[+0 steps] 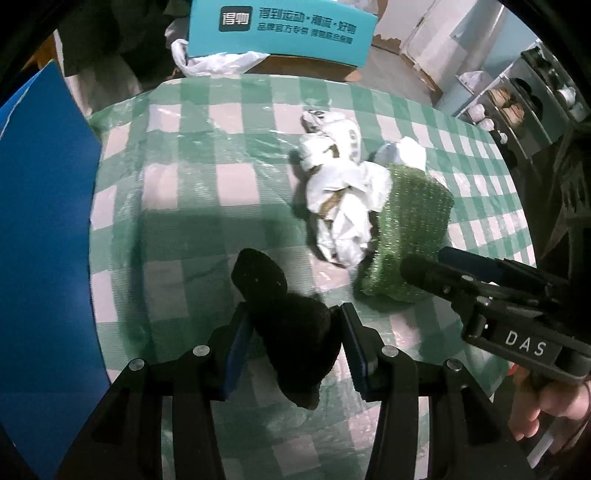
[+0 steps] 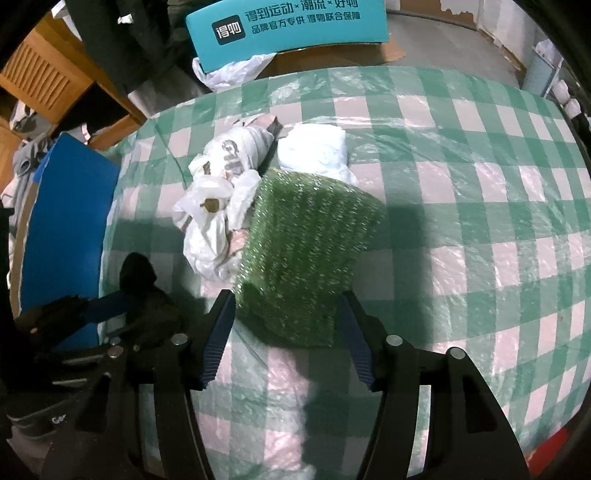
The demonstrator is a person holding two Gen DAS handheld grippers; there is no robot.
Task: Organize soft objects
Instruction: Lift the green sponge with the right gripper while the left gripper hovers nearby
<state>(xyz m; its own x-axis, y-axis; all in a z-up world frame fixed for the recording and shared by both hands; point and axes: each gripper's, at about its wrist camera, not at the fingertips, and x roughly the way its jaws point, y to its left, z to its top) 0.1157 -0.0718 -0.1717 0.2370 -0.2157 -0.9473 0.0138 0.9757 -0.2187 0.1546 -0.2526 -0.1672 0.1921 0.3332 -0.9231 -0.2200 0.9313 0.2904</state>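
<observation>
Pointing steeply down at the checked tablecloth [image 1: 229,192], I hold my left gripper [image 1: 291,343] over its near left part, with a black soft object [image 1: 291,325] between the blue pads. Both pads press against its sides, so I am gripping it; its rounded end sticks out ahead of my fingertips toward the middle of the table, and its other end hangs back between my fingers toward the camera.

My right gripper [image 2: 286,332] tilts down just as steeply, to the right of the left one. Its jaws stand partly apart around the near end of a green sparkly cloth [image 2: 306,243]. The cloth fills the gap between the pads, but I cannot tell whether they press on it or only flank it. In the left wrist view the right gripper [image 1: 424,269] reaches in from the right, touching the green cloth [image 1: 410,229], with a hand [image 1: 550,402] on its handle at the lower right edge.

Just beyond the green cloth lies a crumpled white plastic bag [image 2: 218,199], touching it, and a folded white cloth [image 2: 314,147] sits beside that. A teal box [image 2: 291,26] stands past the table's far edge, and a blue board [image 2: 66,221] leans at the left.
</observation>
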